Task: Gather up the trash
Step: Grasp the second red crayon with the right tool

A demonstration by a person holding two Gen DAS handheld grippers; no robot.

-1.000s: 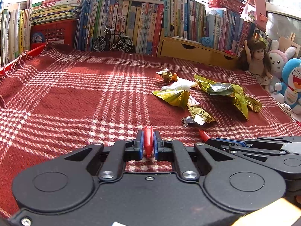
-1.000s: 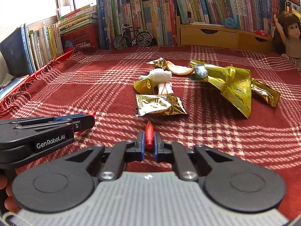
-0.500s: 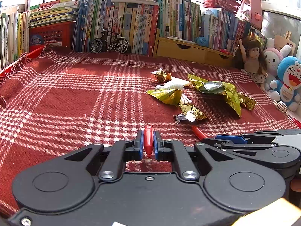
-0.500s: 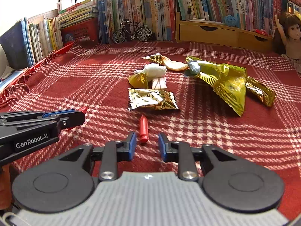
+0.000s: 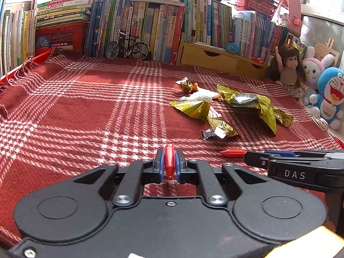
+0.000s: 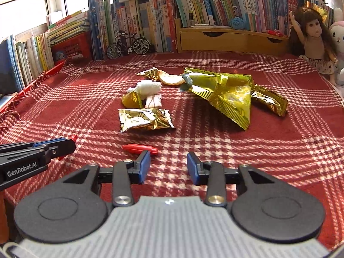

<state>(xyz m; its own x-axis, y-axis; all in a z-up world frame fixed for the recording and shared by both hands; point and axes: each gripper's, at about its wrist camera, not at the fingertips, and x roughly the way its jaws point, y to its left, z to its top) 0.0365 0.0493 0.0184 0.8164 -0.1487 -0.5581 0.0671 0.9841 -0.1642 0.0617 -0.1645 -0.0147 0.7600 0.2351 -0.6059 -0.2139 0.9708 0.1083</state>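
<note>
We worked over a red plaid blanket (image 5: 86, 111) that filled most of both views. Along the top of each frame stood a row of books (image 5: 150, 21), with a toy bicycle (image 5: 127, 48) in front of them at upper centre. A doll (image 5: 290, 68) sat at the upper right of the left view.

The trash lay right of centre in the left view and at mid-frame in the right view. Largest was a big gold bag (image 6: 223, 92), with a gold wrapper (image 6: 269, 102) touching its right end. Nearer us lay a flat gold packet (image 6: 146, 119). Behind it sat a white wad (image 6: 148, 86) and a small gold scrap (image 6: 150, 73) beside a peel (image 6: 169, 79).

Our left tongs (image 5: 169, 164) at lower centre were clamped on a red cap (image 5: 169, 161), which stood upright between the blue pads. Our right tongs (image 6: 168, 165) were opening, nothing between them. A second red piece (image 6: 139, 148) lay flat on the blanket, just beyond the left pad in the right view; we could not tell whether they touched.
</note>
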